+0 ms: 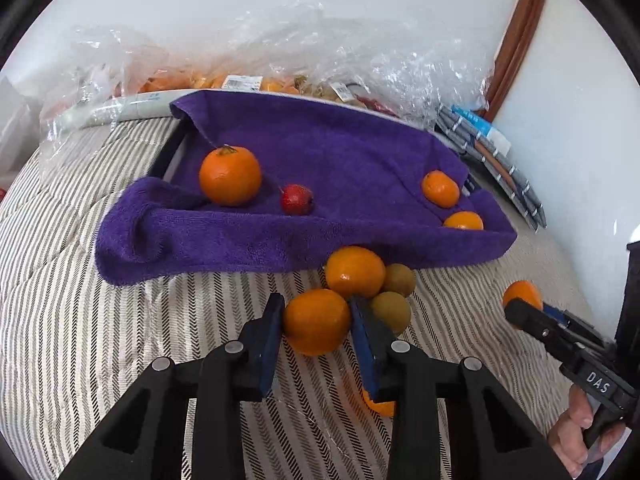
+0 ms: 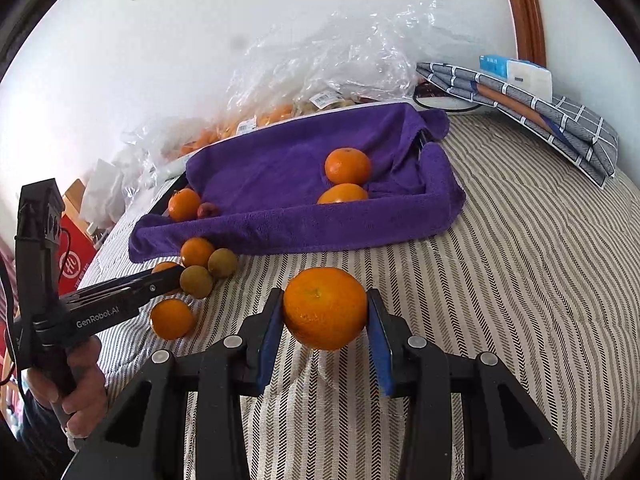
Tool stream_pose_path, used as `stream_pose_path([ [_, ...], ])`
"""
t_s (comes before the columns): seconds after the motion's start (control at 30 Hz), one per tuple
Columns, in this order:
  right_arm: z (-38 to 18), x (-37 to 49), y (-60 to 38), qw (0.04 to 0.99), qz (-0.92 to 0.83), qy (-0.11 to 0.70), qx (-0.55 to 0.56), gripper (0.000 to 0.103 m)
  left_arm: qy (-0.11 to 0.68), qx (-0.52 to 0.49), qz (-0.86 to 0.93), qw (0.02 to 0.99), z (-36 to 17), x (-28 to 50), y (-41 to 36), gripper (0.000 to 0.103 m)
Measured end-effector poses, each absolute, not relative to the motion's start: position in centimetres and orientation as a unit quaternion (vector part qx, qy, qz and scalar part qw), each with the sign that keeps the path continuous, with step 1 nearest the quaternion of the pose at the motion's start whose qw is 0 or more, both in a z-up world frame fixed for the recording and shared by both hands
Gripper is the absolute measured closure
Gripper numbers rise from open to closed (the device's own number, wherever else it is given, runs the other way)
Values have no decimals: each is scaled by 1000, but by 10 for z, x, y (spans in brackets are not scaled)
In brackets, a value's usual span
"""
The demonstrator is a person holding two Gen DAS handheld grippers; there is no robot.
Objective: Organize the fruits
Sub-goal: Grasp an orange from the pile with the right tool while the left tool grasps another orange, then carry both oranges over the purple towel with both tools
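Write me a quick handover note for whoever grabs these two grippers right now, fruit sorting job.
Left gripper: jaws around an orange low over the striped bedcover; it looks gripped.
Right gripper: shut on another orange, apparently held above the cover.
Done: three oranges and a small red fruit lie in the purple towel-lined tray.
Left: two oranges and two brownish-green fruits on the cover by the tray's front edge, plus both held oranges.

Orange oranges point(image 1: 230, 175), purple towel point(image 1: 320, 152), grey-and-white striped bedcover point(image 2: 500, 280) (herringbone in the dark stripes), blue-padded black jaws.
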State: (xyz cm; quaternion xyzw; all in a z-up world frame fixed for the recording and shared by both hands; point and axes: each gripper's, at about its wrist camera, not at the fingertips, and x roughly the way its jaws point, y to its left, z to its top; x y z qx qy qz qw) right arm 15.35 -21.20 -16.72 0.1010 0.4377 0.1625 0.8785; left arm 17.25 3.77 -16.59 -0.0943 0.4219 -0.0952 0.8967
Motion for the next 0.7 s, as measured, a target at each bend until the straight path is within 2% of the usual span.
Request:
stream_pose_path([
  [0.37, -164, 151, -214, 884, 160, 427, 104, 63, 330, -122, -40, 935, -146, 151, 59, 72],
  [0.7, -163, 149, -215, 886, 164, 420, 110, 63, 322, -145, -11, 936, -144, 152, 75, 72],
])
